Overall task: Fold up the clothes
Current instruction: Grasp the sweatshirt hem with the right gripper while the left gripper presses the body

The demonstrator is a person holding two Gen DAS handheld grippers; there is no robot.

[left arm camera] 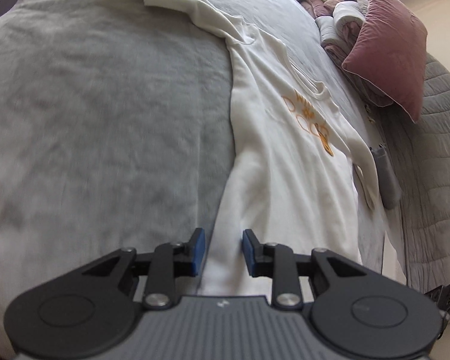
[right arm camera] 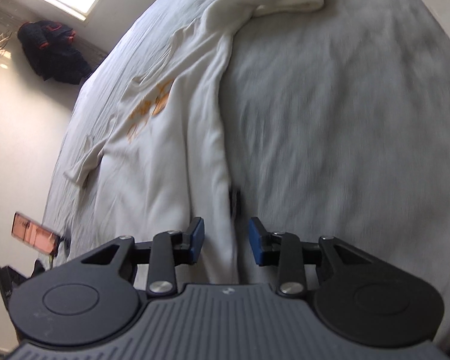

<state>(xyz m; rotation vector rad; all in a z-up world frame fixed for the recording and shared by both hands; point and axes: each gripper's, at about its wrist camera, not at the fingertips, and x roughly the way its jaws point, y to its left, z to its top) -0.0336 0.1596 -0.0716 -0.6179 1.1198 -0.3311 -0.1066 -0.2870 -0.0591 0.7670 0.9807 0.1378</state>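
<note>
Shirt [left arm camera: 273,162]: white, orange chest print, spread rumpled on grey bed [left arm camera: 105,105].
Left hand-held gripper [left arm camera: 223,252]: released, straddling hem.
Right hand-held gripper [right arm camera: 226,241]: released, astride shirt edge.

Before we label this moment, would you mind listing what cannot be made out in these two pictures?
- Left wrist view: the white shirt's hem, hidden behind the left gripper.
- Right wrist view: whether the right gripper touches the cloth; motion blur smears it.
- Right wrist view: a small dark thing at the shirt's edge, mostly hidden under cloth.
- Both views: the orange print, too distorted to read.
</note>
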